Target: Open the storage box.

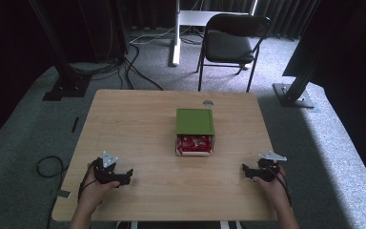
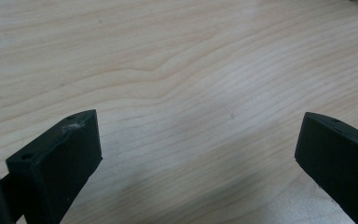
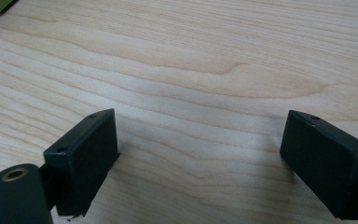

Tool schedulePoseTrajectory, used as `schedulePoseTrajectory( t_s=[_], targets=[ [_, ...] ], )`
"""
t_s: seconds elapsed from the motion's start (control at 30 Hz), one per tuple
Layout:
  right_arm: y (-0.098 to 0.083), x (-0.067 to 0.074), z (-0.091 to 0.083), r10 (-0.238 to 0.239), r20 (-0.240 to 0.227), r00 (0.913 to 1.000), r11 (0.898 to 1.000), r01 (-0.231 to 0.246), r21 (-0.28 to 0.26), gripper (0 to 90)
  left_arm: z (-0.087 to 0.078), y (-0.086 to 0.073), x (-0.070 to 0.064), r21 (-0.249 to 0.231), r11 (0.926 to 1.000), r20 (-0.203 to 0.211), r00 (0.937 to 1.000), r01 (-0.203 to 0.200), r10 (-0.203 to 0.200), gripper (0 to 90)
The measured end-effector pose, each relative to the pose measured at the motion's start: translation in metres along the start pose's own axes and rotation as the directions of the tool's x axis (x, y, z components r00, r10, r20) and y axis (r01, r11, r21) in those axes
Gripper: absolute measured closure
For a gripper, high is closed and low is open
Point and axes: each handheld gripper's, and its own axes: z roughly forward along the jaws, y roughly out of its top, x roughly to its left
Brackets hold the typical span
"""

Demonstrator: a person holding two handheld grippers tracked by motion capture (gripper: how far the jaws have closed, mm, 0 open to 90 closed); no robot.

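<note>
Box w/ a green lid sits mid-table, its near end showing red-and-white packets, prob. parked centre so both hands can reach it equally. Left gripper rests low at the near-left of the wooden table, right gripper at the near-right, both well apart from the box and angled inward toward it. Both have jaws spread wide w/ nothing between them, just bare wood in each gripper view.
</note>
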Motion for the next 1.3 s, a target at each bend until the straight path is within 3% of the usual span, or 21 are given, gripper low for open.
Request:
schedulePoseTrajectory(
  t_s=[0.17,0.3,0.4,0.63,0.83,1.13,1.3],
  targets=[
    [0.0,0.0,0.0,0.0,0.0,1.0,1.0,0.0,0.0,10.5,0.004,-0.006,0.002,0.03,0.9995,-0.002,1.0,0.01,-0.01,1.4],
    [0.0,0.0,0.0,0.0,0.0,1.0,1.0,0.0,0.0,10.5,0.006,-0.005,-0.002,0.035,0.9993,-0.009,0.9999,-0.011,0.011,1.4],
    [0.0,0.0,0.0,0.0,0.0,1.0,1.0,0.0,0.0,10.5,0.006,-0.001,-0.01,0.043,0.9955,-0.044,0.9953,-0.084,0.086,1.4],
    [0.0,0.0,0.0,0.0,0.0,1.0,1.0,0.0,0.0,10.5,0.01,0.007,-0.024,0.027,0.9901,-0.04,0.9895,-0.138,0.139,1.4],
    [0.0,0.0,0.0,0.0,0.0,1.0,1.0,0.0,0.0,10.5,0.008,0.018,-0.039,-0.009,0.9817,-0.027,0.9815,-0.19,0.19,1.4],
    [0.0,0.0,0.0,0.0,0.0,1.0,1.0,0.0,0.0,10.5,0.004,0.031,-0.057,-0.043,0.9632,-0.004,0.9641,-0.265,0.266,1.4],
    [0.0,0.0,0.0,0.0,0.0,1.0,1.0,0.0,0.0,10.5,0.006,0.036,-0.069,-0.046,0.9495,0.003,0.9505,-0.31,0.311,1.4]
  ],
)
